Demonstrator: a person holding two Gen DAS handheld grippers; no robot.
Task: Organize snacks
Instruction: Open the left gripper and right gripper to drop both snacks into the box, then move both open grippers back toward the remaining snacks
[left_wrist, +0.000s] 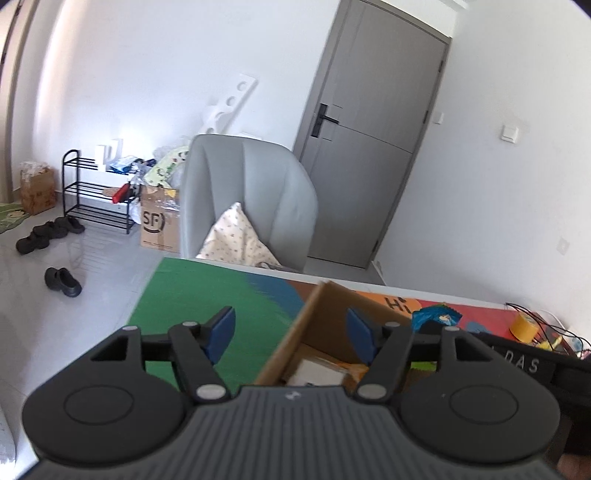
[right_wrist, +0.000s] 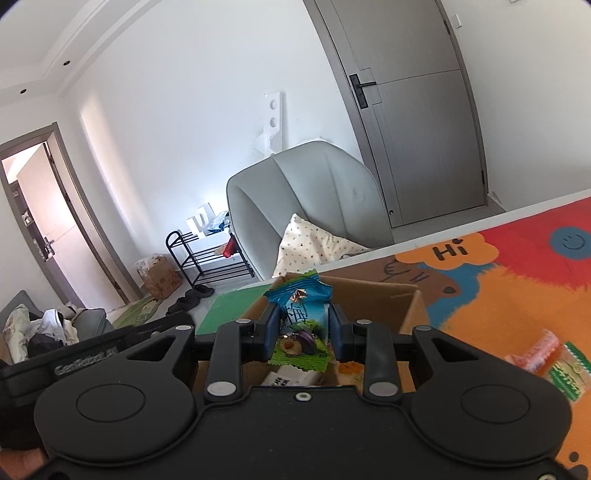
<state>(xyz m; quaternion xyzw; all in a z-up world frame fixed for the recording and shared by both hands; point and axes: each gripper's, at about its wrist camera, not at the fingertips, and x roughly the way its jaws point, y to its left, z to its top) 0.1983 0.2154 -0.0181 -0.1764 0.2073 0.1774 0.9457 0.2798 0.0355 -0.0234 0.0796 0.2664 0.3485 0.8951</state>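
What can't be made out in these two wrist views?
- Left wrist: the brown cardboard box floor and contents, mostly hidden behind the left gripper.
- Right wrist: lower half of the blue-green snack packet, partly covered by the right gripper jaws.
- Right wrist: pink and green wrapped snacks, blurred.

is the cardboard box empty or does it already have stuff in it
Not empty. Both wrist views look into the open cardboard box, where a white packet and an orange one lie on the bottom. How full it is cannot be told.
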